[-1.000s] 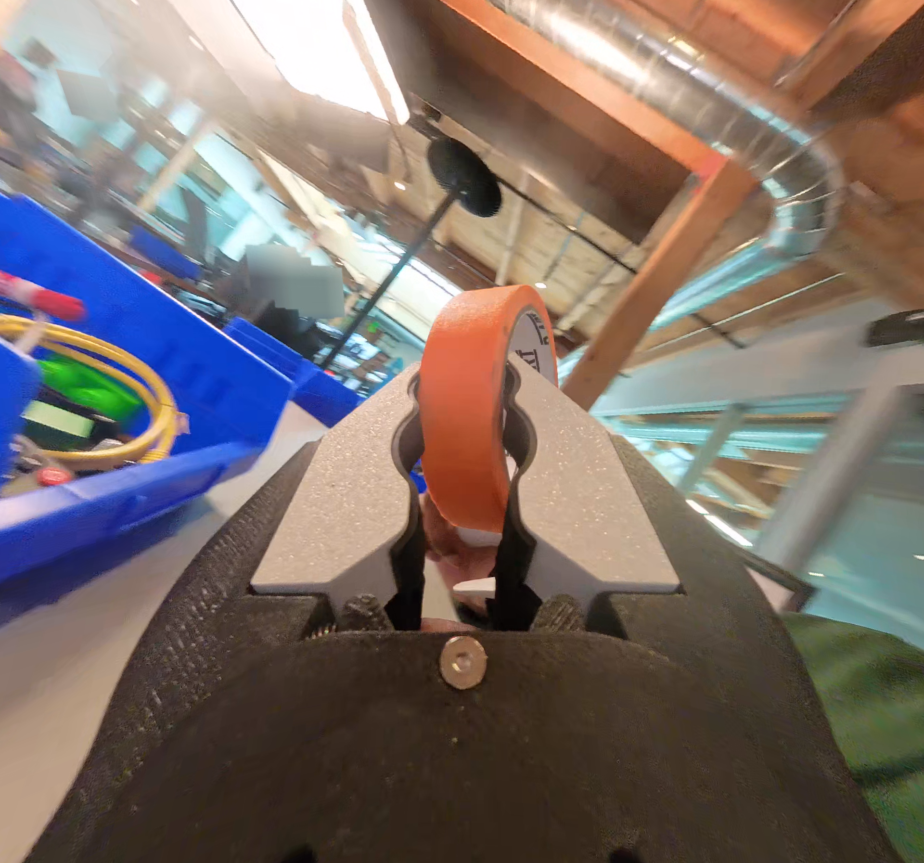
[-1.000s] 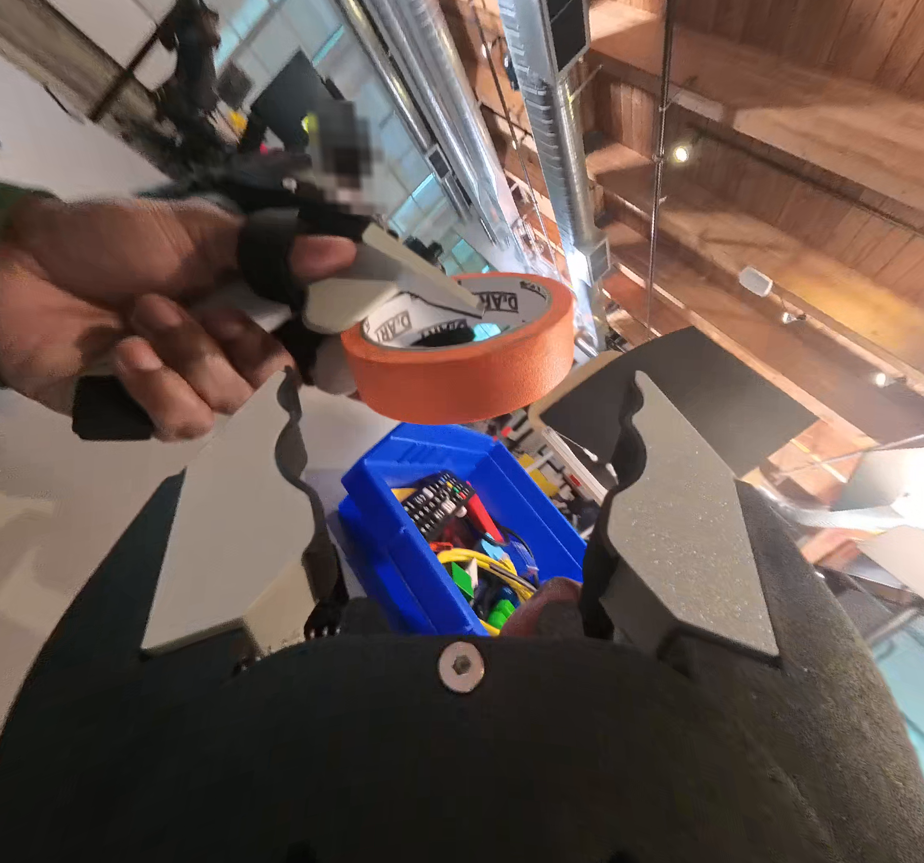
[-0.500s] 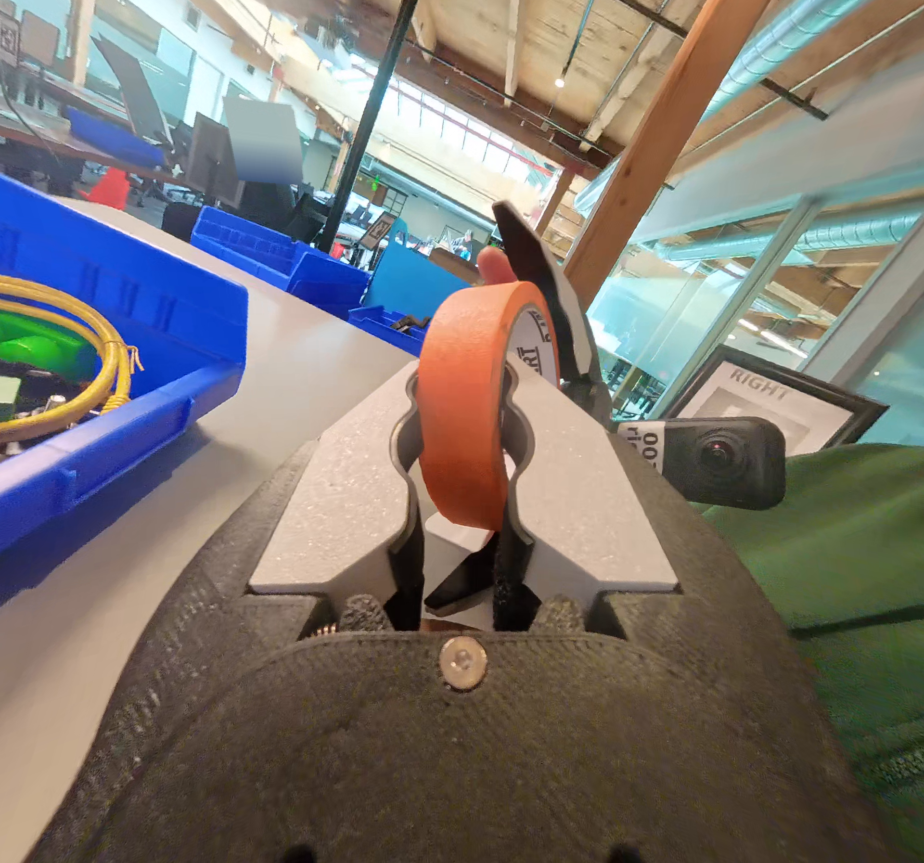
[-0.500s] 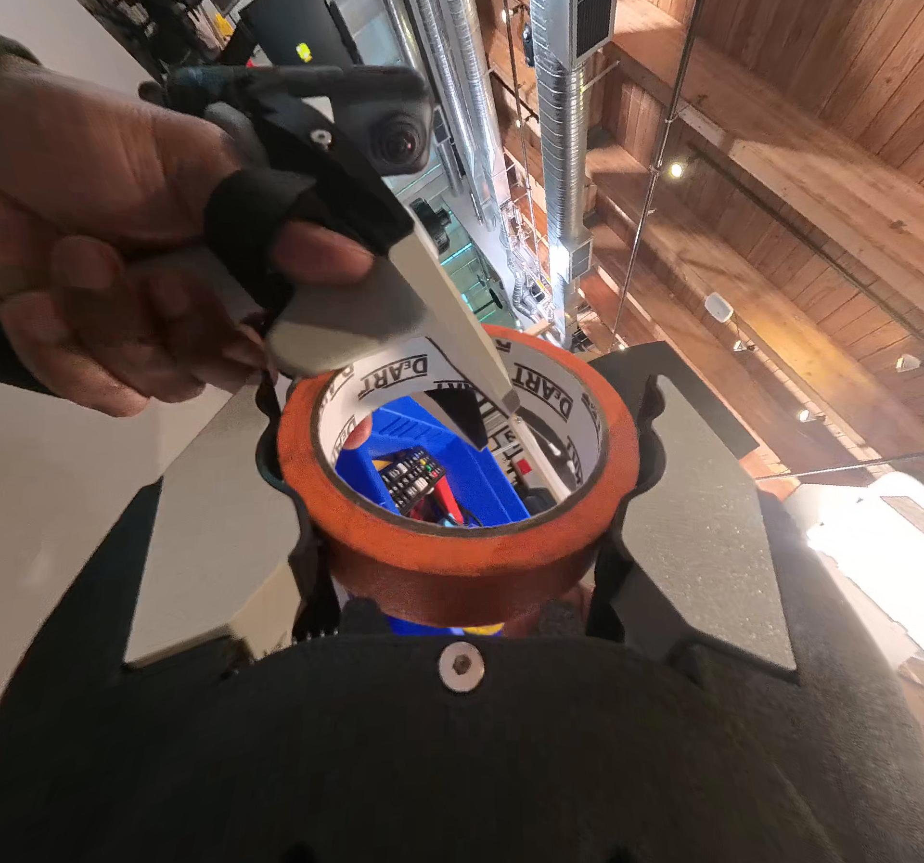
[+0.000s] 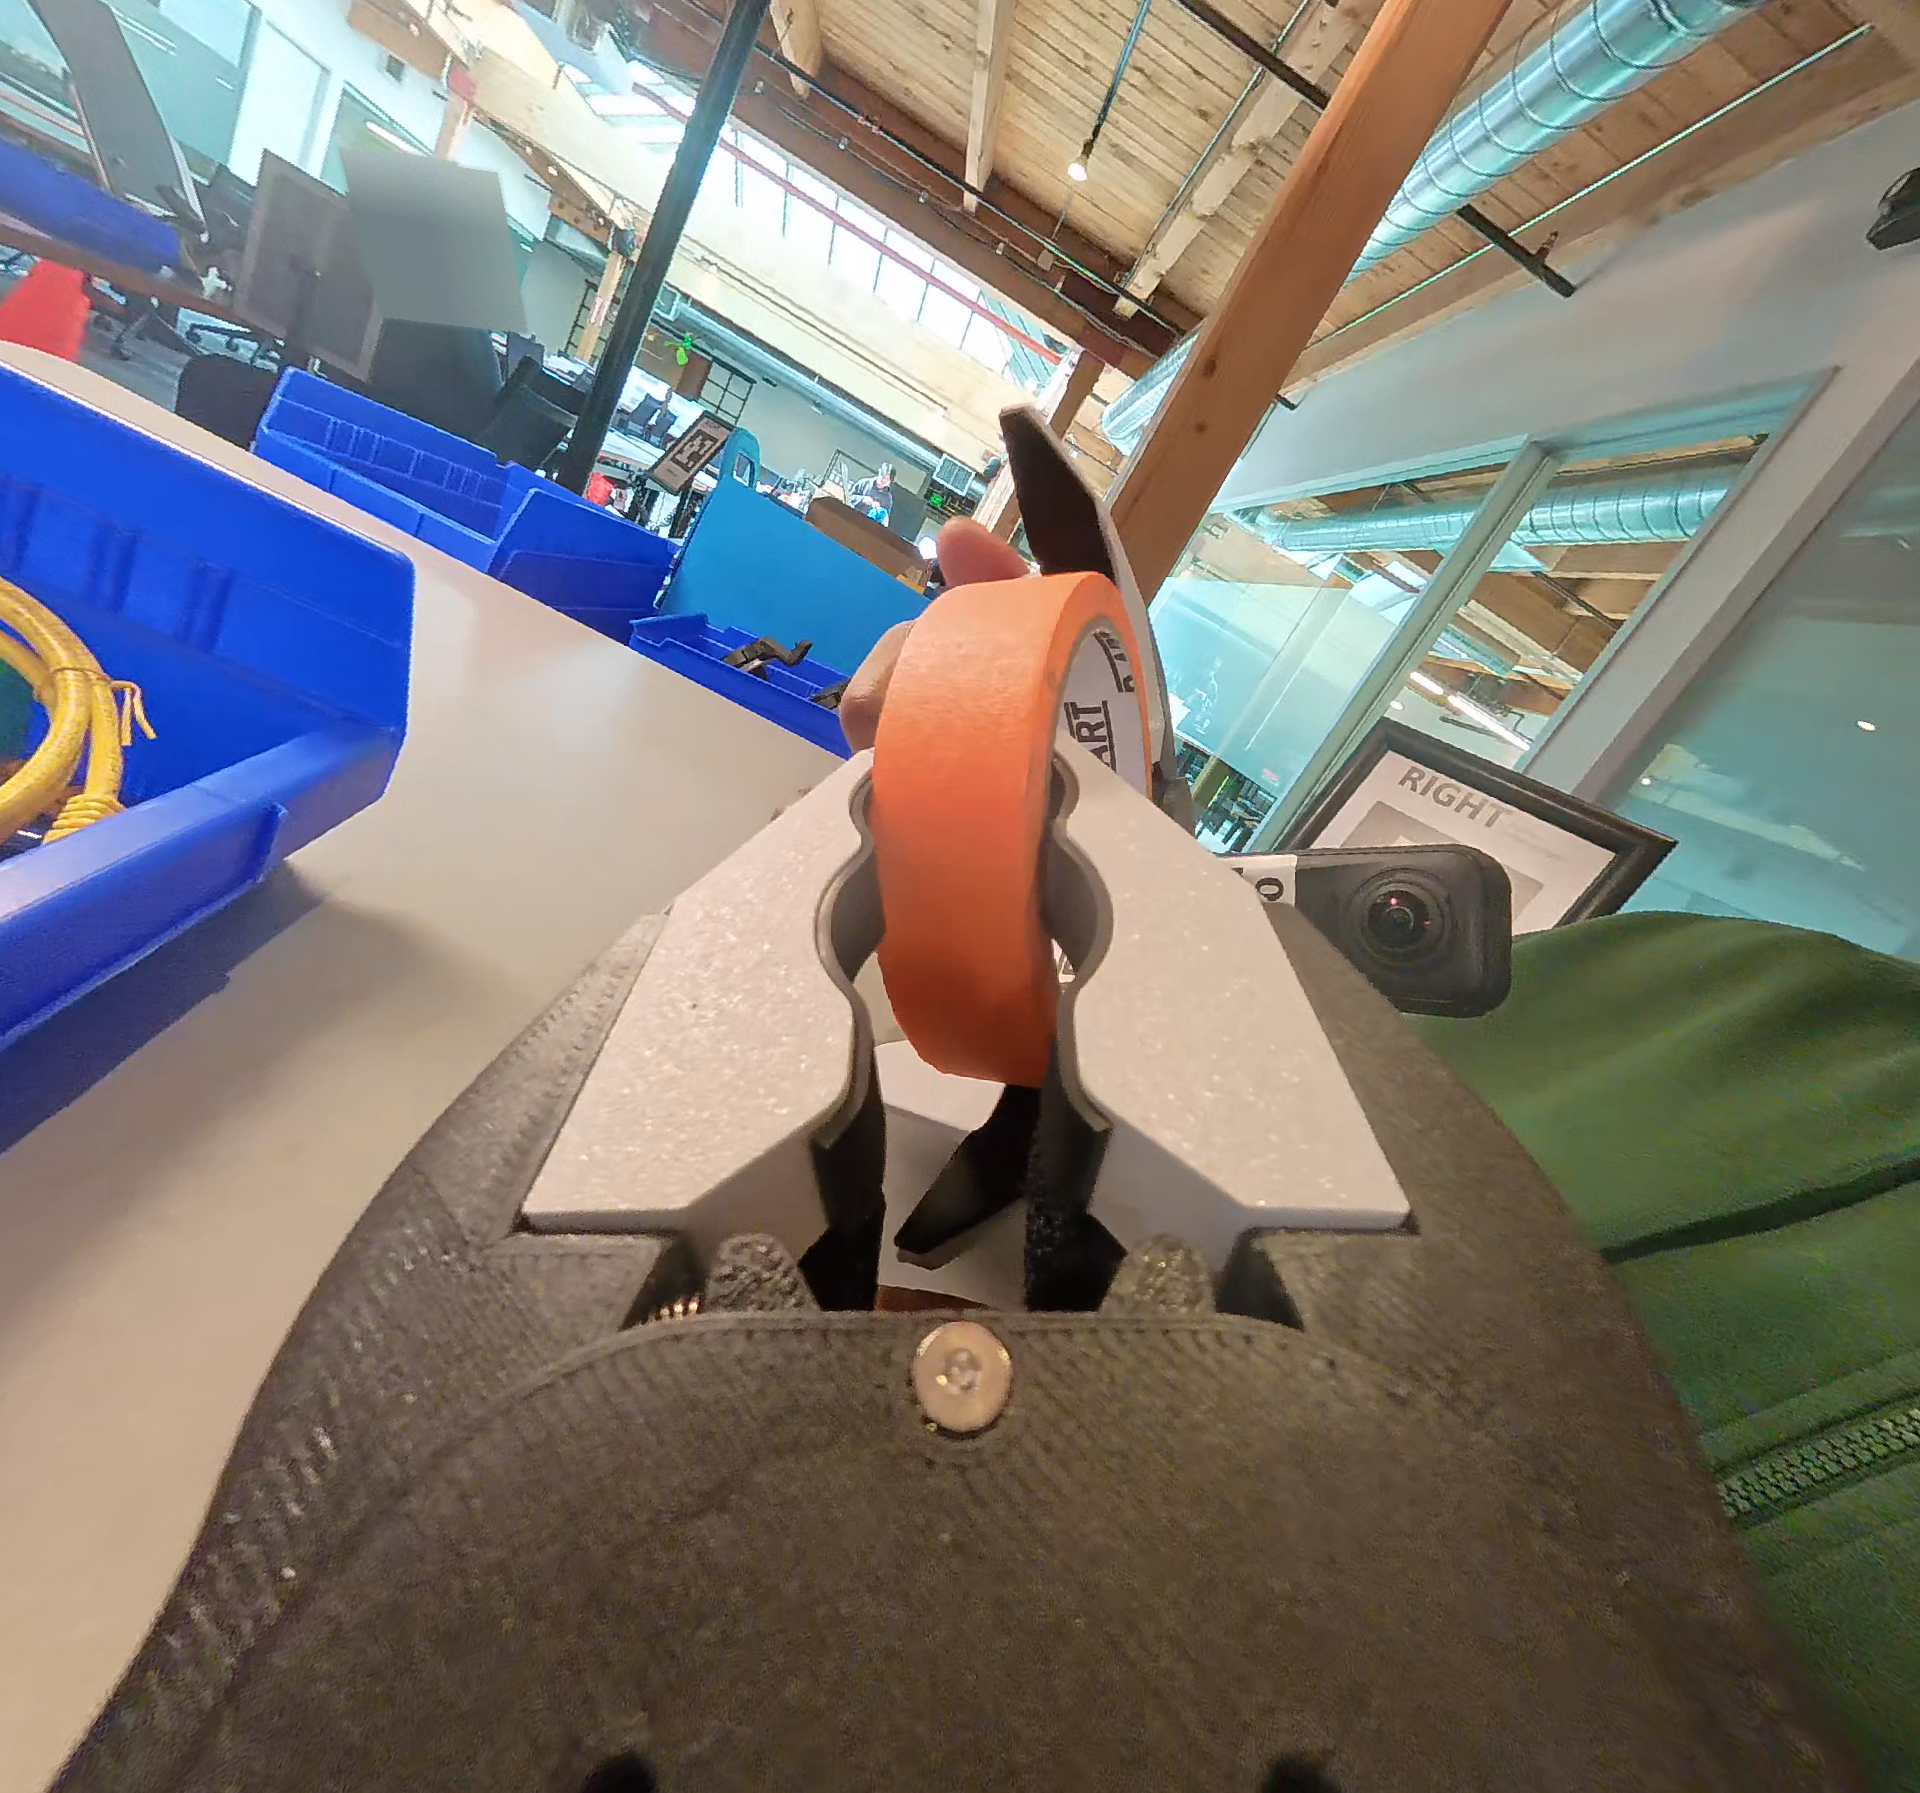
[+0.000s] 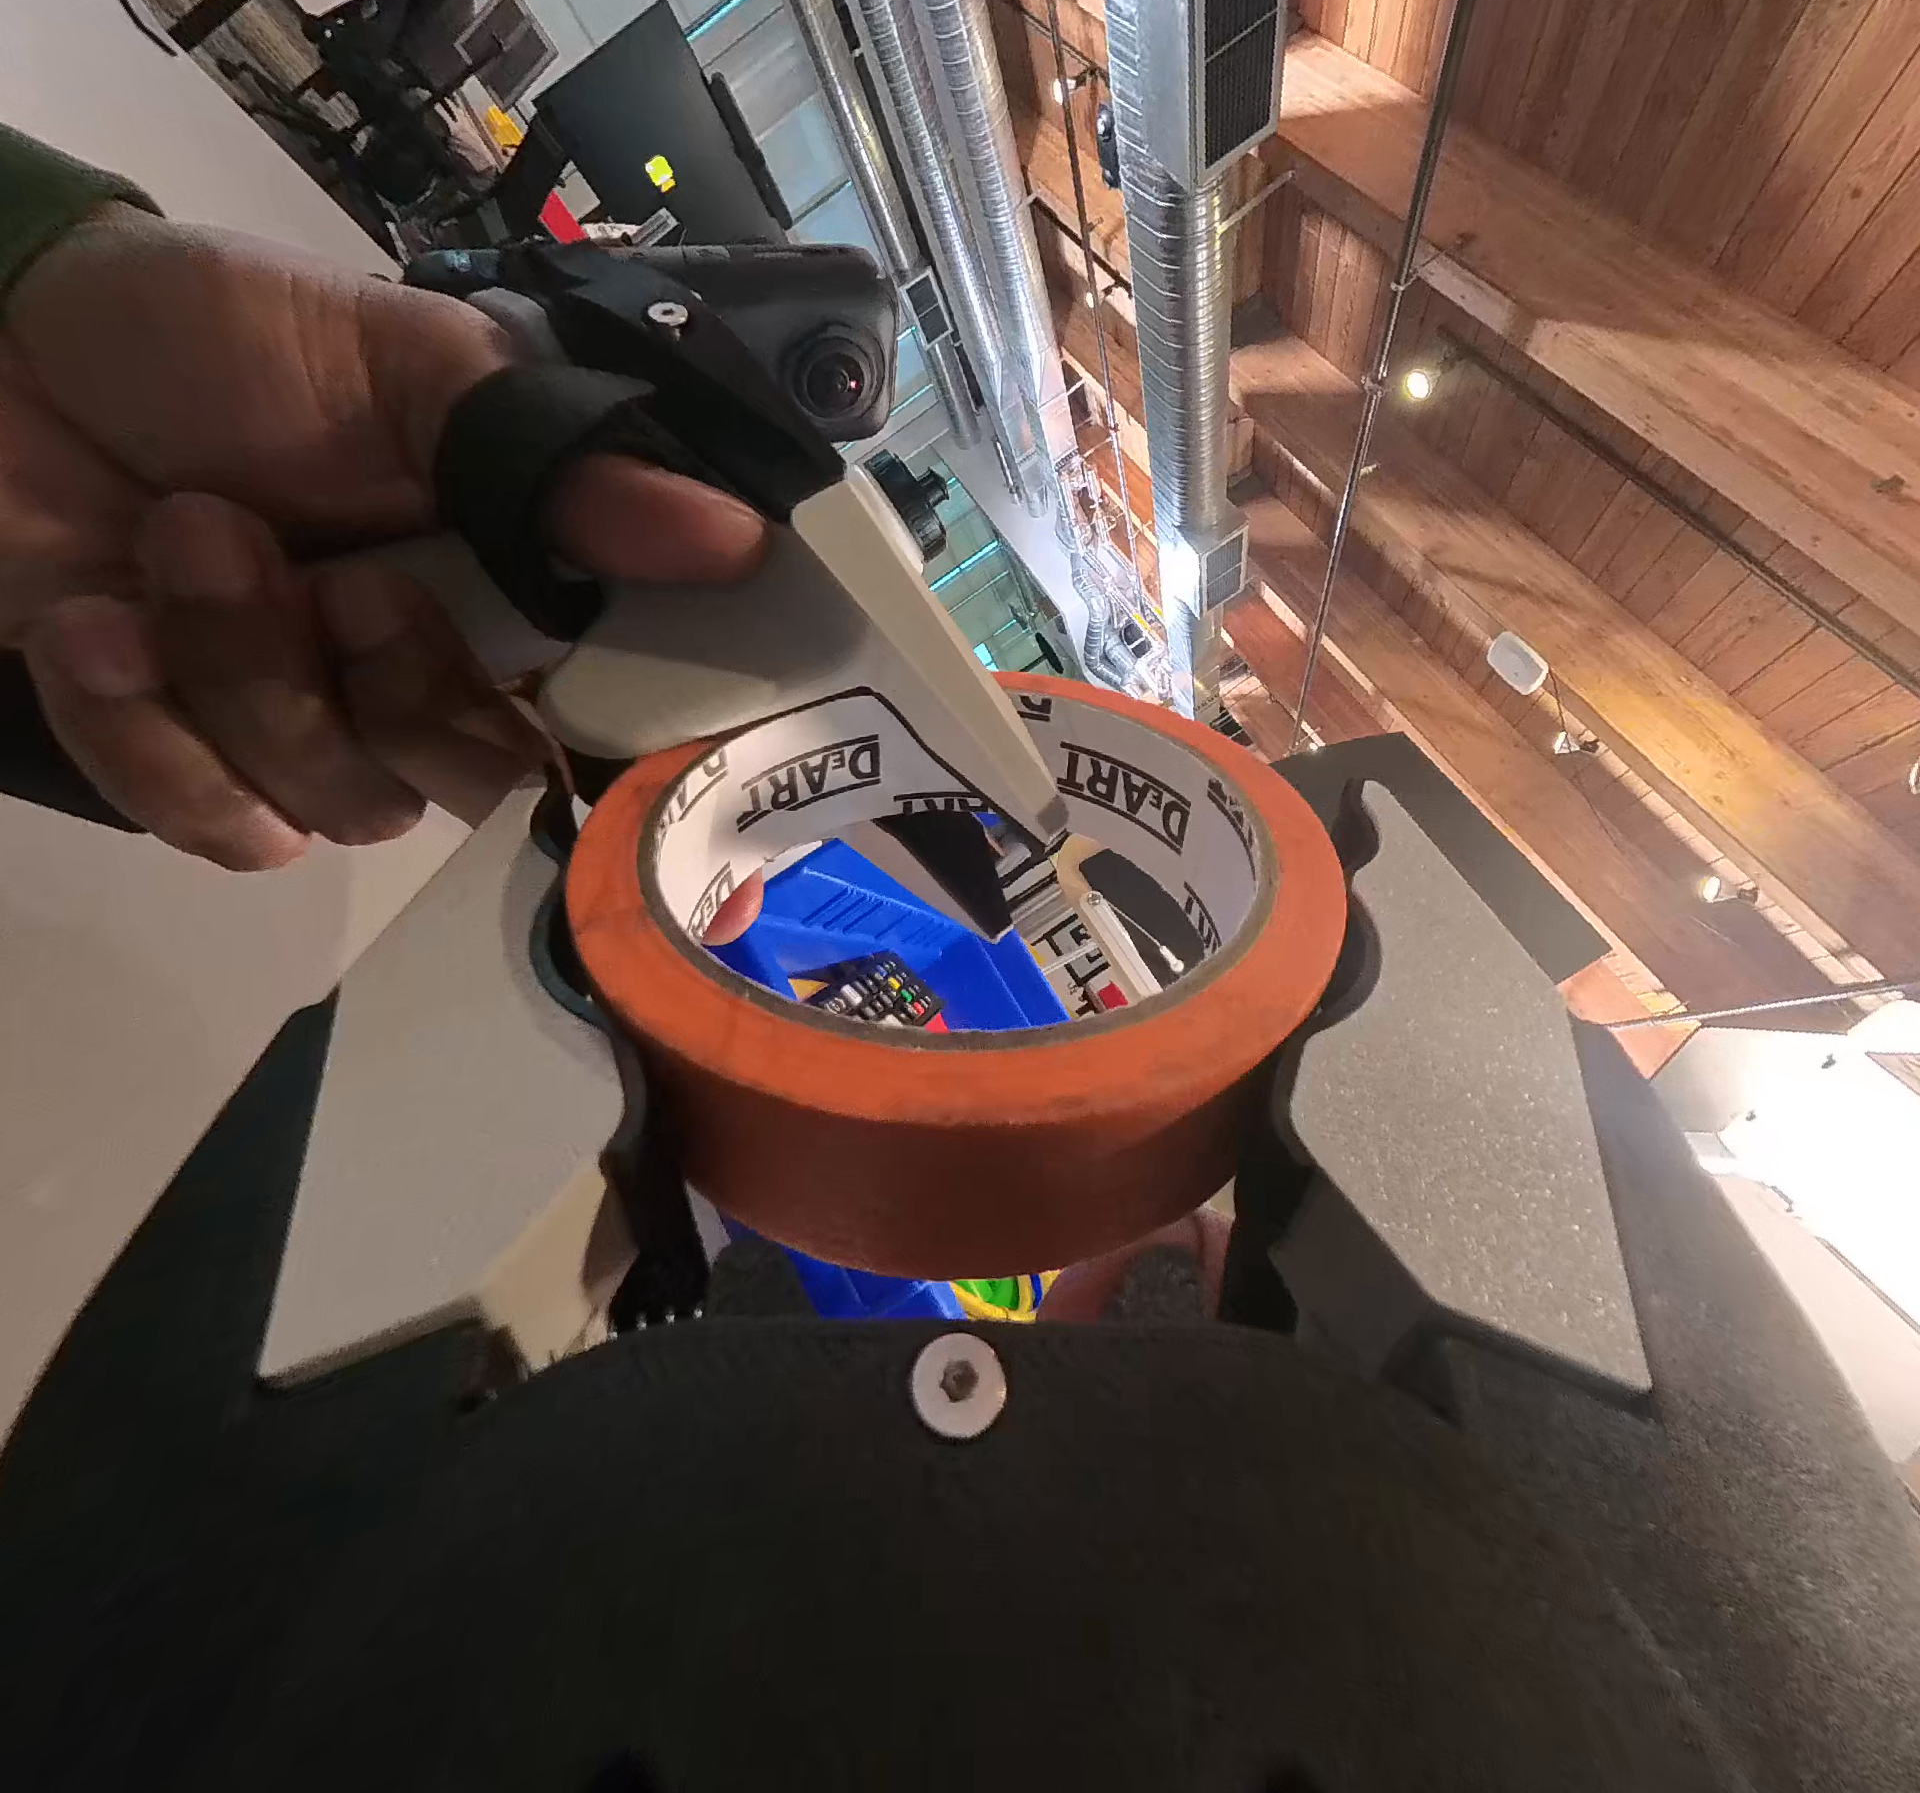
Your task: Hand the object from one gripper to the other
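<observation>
An orange roll of masking tape is held in the air above the grey table. My left gripper is shut on the roll's wall, one finger on each flat face. In the right wrist view it reaches in from the upper left, one finger over the roll's hole and the other under it. My right gripper is open wide, with the roll between its jaws. Both jaws are at or against its outer sides. One of the right gripper's fingers shows behind the roll.
A blue bin with a yellow cable stands on the table at the left. More blue bins stand farther back. A green sleeve and a framed sign are at the right. A hand holds the left gripper. Less than 4 cm separates the two grippers' tips.
One second ago the roll hung in front of the right gripper. It has since moved in between the right jaws, which opened a little wider. In the last half second little has moved.
</observation>
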